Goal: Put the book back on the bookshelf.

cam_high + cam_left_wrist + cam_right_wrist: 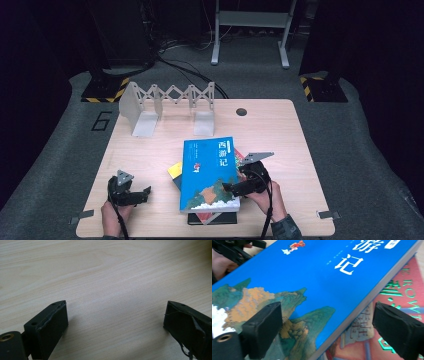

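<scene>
The wooden table (280, 130) lay bare along its left edge and far right corner. The blue book (210, 172) topped a stack near the front edge. My right gripper (235, 187) straddled its right edge, jaws spread, pads not pressing. My left gripper (142, 192) rested released over bare wood.

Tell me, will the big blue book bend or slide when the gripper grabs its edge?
The blue book looks thick, so probably stiff and fairly heavy. Its cover looks smooth and it lies on a red book, so it might slide. The right gripper is open at its edge.
</scene>
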### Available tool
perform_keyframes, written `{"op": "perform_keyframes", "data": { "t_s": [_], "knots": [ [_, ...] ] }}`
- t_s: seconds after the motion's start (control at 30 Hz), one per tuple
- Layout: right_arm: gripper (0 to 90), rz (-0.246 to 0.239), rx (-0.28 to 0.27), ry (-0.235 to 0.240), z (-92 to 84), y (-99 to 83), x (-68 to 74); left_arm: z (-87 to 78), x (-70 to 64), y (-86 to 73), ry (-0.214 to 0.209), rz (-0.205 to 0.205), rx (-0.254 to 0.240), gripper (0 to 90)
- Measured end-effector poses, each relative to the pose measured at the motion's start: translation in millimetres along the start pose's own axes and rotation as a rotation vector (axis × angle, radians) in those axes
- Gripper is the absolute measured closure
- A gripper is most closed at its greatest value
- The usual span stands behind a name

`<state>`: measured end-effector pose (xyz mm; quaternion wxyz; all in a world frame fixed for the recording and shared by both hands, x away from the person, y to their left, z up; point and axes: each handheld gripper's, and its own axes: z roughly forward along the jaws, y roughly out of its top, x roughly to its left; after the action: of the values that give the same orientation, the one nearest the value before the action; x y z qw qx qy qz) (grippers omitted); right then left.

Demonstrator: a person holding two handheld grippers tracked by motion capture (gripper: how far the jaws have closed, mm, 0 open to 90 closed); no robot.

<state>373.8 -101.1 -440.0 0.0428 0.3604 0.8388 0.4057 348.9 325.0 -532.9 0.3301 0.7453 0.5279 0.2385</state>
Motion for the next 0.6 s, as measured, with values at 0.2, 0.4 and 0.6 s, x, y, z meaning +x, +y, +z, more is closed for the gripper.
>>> {"op": "perform_keyframes", "data": {
  "t_s": [0.2, 0.4, 0.6],
  "knots": [
    [13.6, 0.004, 0.001, 0.025, 2.5, 0.6, 0.2, 0.1, 0.0, 0.0, 0.002, 0.000, -0.001, 5.3],
    [14.0, 0.019, 0.009, 0.006, 2.8, 2.1, 3.2, -0.1, 0.1, 0.2, 0.000, 0.000, 0.003, 5.3],
    [14.3, 0.016, 0.012, -0.003, 3.1, 3.2, 4.4, -0.1, 0.1, 0.2, 0.000, 0.000, 0.003, 5.3]
  ]
}}
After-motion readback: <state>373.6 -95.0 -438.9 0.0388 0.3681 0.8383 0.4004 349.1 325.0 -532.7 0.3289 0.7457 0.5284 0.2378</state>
